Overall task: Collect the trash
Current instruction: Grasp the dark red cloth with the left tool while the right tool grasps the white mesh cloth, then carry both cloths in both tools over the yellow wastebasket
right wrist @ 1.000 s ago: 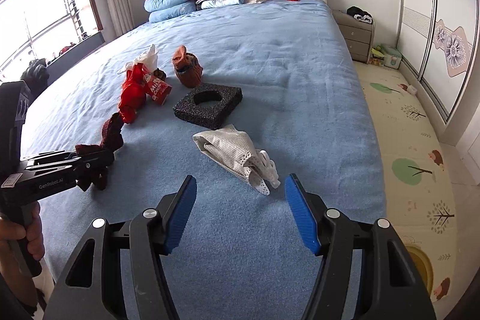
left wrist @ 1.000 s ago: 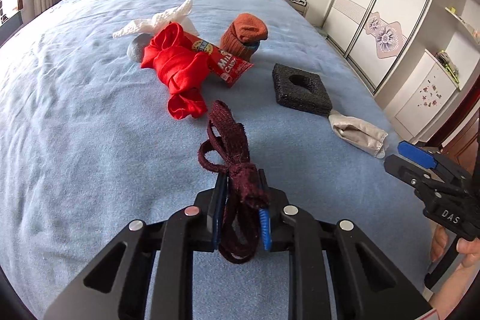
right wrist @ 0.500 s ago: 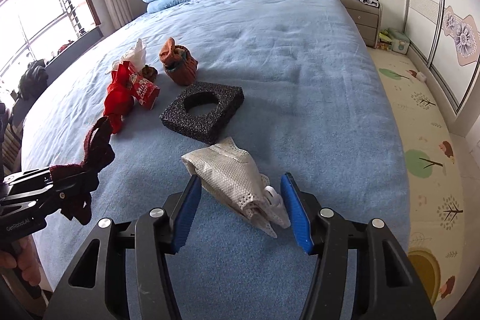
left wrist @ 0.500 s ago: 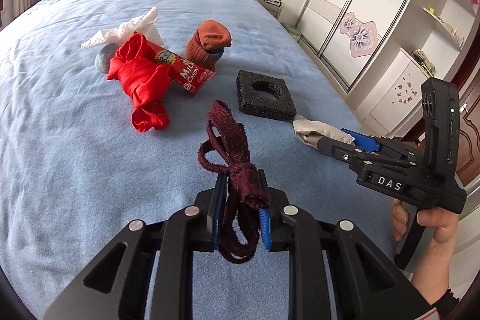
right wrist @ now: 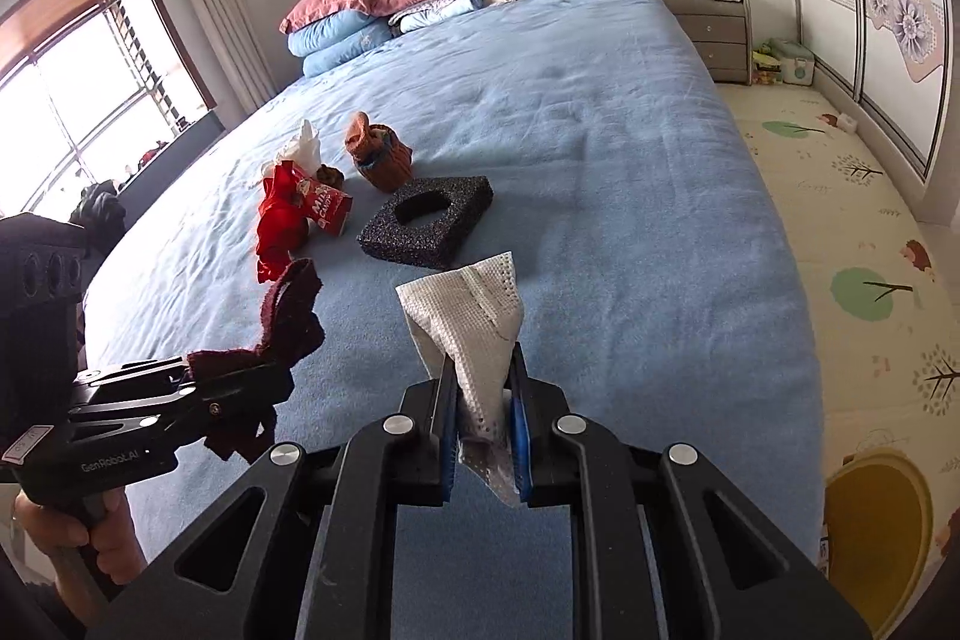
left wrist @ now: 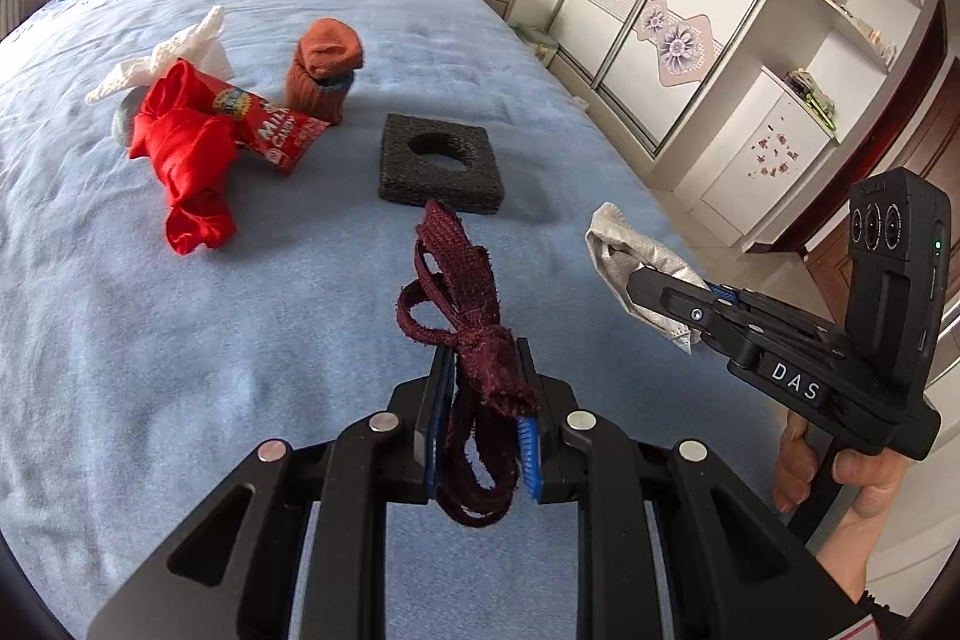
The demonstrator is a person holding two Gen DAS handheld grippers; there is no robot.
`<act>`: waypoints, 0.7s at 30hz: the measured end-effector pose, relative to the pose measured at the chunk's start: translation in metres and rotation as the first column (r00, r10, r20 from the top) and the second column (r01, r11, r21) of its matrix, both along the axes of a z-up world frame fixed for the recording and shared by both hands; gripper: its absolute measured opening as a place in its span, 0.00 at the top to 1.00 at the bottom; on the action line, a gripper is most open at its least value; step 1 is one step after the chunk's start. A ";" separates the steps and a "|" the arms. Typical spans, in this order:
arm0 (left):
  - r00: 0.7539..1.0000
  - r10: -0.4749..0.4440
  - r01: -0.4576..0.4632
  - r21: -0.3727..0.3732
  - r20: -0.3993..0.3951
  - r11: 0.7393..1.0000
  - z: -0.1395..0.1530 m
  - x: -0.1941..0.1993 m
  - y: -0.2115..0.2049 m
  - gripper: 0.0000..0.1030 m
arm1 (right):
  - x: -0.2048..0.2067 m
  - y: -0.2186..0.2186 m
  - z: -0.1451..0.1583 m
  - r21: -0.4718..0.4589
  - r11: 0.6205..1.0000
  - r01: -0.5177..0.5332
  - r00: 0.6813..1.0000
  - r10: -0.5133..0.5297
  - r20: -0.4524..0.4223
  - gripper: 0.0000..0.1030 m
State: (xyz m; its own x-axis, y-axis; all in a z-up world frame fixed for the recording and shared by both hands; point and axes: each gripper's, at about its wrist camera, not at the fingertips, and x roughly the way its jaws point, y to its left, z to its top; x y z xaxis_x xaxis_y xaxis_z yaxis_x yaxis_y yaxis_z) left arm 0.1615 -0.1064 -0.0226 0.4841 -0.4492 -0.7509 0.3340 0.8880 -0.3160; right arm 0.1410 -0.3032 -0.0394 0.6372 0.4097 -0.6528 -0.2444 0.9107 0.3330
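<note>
Since second ago: right gripper went from wide open above white perforated cloth to clamped on it; cloth now lifted off bed, hanging between blue pads. Left gripper clenched on dark maroon strap, strap looped above and below pads. Left on bed: black foam square, red cloth, red candy wrapper, orange sock, white tissue.
</note>
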 end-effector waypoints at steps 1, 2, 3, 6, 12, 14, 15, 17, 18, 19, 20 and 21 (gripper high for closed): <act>1.000 -0.018 0.018 -0.008 -0.007 1.000 0.000 -0.002 -0.006 0.80 | -0.006 -0.004 0.001 0.004 1.000 0.011 1.000 -0.011 0.005 0.86; 0.999 -0.033 0.033 -0.012 -0.013 0.999 -0.001 -0.003 -0.013 0.80 | -0.013 -0.010 0.001 0.007 1.000 0.027 1.000 -0.027 0.011 0.86; 0.999 -0.051 0.051 -0.010 -0.014 0.999 -0.001 -0.005 -0.021 0.80 | -0.019 -0.015 0.001 0.010 0.999 0.040 0.999 -0.040 0.017 0.86; 0.995 -0.101 0.101 -0.009 -0.016 0.995 0.000 -0.011 -0.043 0.80 | -0.037 -0.034 0.001 0.018 0.996 0.087 0.996 -0.088 0.031 0.86; 0.978 -0.206 0.206 -0.009 -0.029 0.979 0.002 -0.020 -0.093 0.80 | -0.072 -0.084 -0.001 0.070 0.975 0.212 0.976 -0.215 0.040 0.86; 0.969 -0.246 0.246 -0.001 -0.035 0.969 0.000 -0.023 -0.114 0.80 | -0.083 -0.100 -0.003 0.082 0.964 0.251 0.966 -0.255 0.040 0.86; 0.962 -0.270 0.270 0.002 -0.041 0.963 -0.001 -0.024 -0.125 0.80 | -0.089 -0.108 -0.004 0.086 0.958 0.273 0.960 -0.277 0.041 0.86; 0.948 -0.314 0.314 0.000 -0.050 0.949 -0.004 -0.028 -0.146 0.80 | -0.100 -0.126 -0.006 0.101 0.946 0.309 0.949 -0.314 0.040 0.86; 0.939 -0.339 0.340 0.004 -0.055 0.941 -0.005 -0.031 -0.159 0.80 | -0.106 -0.135 -0.008 0.105 0.937 0.334 0.940 -0.340 0.038 0.86; 0.931 -0.360 0.361 0.007 -0.056 0.932 -0.007 -0.034 -0.169 0.80 | -0.111 -0.144 -0.009 0.107 0.927 0.359 0.931 -0.364 0.034 0.86; 0.924 -0.379 0.380 0.011 -0.059 0.925 -0.009 -0.036 -0.180 0.80 | -0.116 -0.154 -0.011 0.107 0.917 0.384 0.921 -0.389 0.027 0.86; 0.914 -0.400 0.402 0.013 -0.065 0.916 -0.011 -0.038 -0.193 0.80 | -0.120 -0.163 -0.013 0.107 0.906 0.409 0.911 -0.413 0.018 0.86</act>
